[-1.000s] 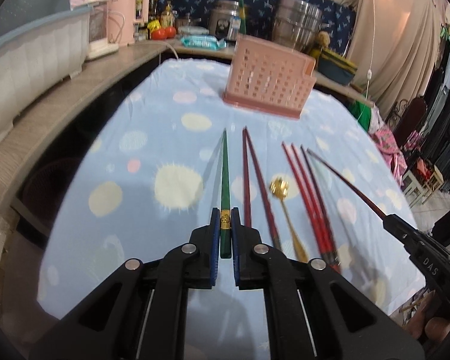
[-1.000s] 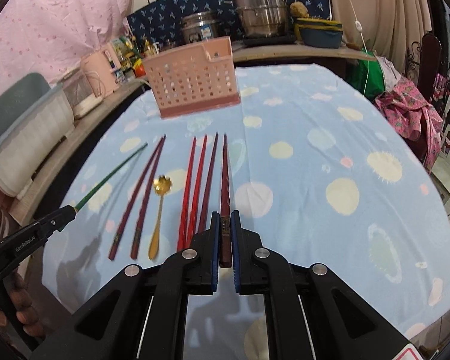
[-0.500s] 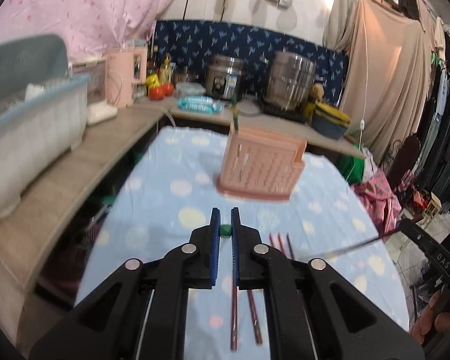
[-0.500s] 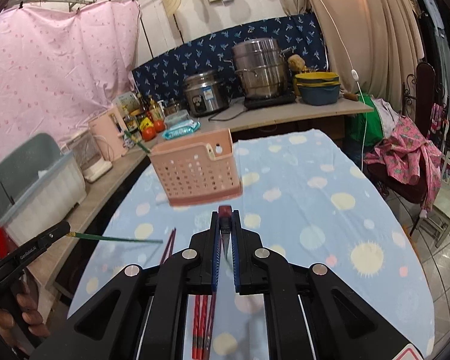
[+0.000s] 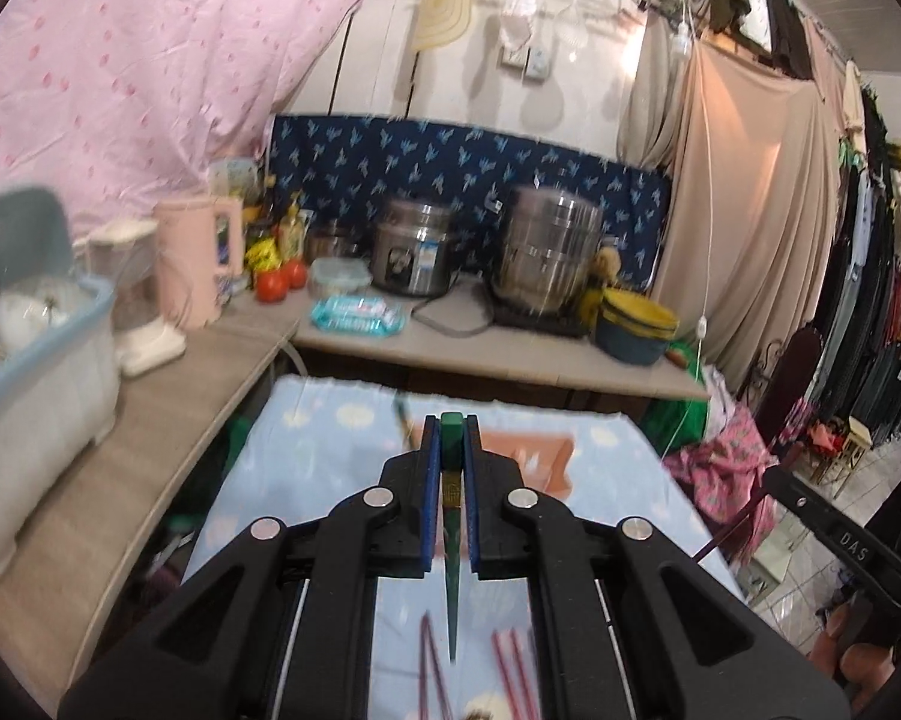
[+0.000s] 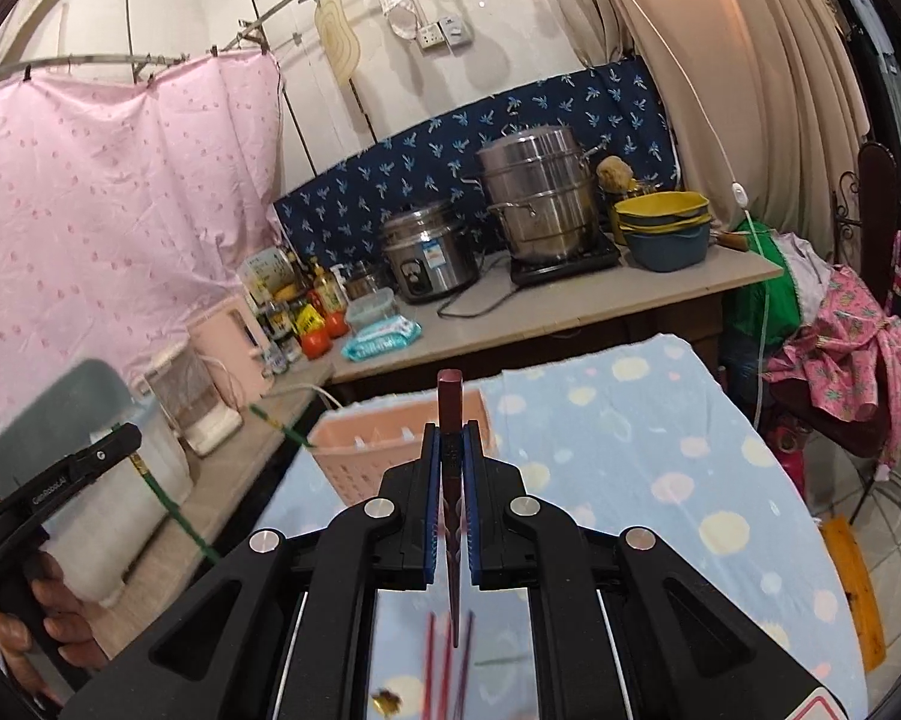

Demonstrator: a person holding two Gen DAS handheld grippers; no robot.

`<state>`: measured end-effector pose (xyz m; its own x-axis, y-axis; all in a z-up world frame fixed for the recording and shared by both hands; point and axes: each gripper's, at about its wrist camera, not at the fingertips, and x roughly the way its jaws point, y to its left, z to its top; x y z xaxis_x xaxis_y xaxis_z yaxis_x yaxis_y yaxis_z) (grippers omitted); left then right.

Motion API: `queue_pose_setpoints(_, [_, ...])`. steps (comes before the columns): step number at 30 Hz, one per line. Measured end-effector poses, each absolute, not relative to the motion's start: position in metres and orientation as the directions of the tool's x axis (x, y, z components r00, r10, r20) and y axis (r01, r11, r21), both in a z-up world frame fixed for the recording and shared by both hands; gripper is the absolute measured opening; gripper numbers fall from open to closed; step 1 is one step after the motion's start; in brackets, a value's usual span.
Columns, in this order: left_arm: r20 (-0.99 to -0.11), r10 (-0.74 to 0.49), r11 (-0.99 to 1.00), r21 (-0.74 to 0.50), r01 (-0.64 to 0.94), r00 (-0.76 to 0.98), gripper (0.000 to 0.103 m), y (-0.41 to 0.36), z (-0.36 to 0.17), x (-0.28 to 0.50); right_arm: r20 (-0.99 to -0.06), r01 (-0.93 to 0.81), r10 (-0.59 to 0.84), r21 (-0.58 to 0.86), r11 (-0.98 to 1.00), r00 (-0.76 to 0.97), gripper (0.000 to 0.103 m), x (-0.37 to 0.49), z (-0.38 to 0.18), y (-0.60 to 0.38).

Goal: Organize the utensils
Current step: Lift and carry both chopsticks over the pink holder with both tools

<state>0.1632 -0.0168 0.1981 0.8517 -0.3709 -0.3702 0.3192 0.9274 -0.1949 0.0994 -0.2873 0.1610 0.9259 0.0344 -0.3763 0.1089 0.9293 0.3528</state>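
My left gripper is shut on a green chopstick, held off the table with its thin tip towards the camera. My right gripper is shut on a dark red chopstick in the same way. The pink slotted basket stands on the spotted blue tablecloth just beyond both grippers, partly hidden by the fingers. In the left wrist view only its rim shows. Red chopsticks and a gold spoon lie on the cloth below. The left gripper shows at the right view's left edge.
A counter runs behind and along the left, with steel pots, a rice cooker, a pink jug, tomatoes and a lidded dish bin. Clothes lie piled on a chair to the right.
Both grippers have risen off the table with their chopsticks. The views have tilted up from the tablecloth to the counter and wall, and the basket has dropped low in view.
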Motion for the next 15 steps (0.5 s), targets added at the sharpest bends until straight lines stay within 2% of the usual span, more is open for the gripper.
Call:
queue_pose_setpoints(4, [-0.290,-0.389,0.918,-0.195,0.344,0.874,0.007,-0.034,0.226,0.188,-0.313,0.092,0.026,0.359,0.929,0.949,0.007,0.131,0.189,-0.291])
queue_pose_setpoints(10, [-0.216,-0.408,0.904,-0.228,0.361,0.887,0.007,-0.053,0.253,0.233,-0.239,0.060,0.038,0.388,0.920,0.970,0.007,0.180,0.221,-0.294])
queue_pose_setpoints(15, [-0.209,-0.393,0.911,-0.223,0.348,0.895,0.007,-0.065,0.250,0.263,-0.214,0.061,0.027,0.396,0.916,0.976,0.007,0.218,0.225,-0.295])
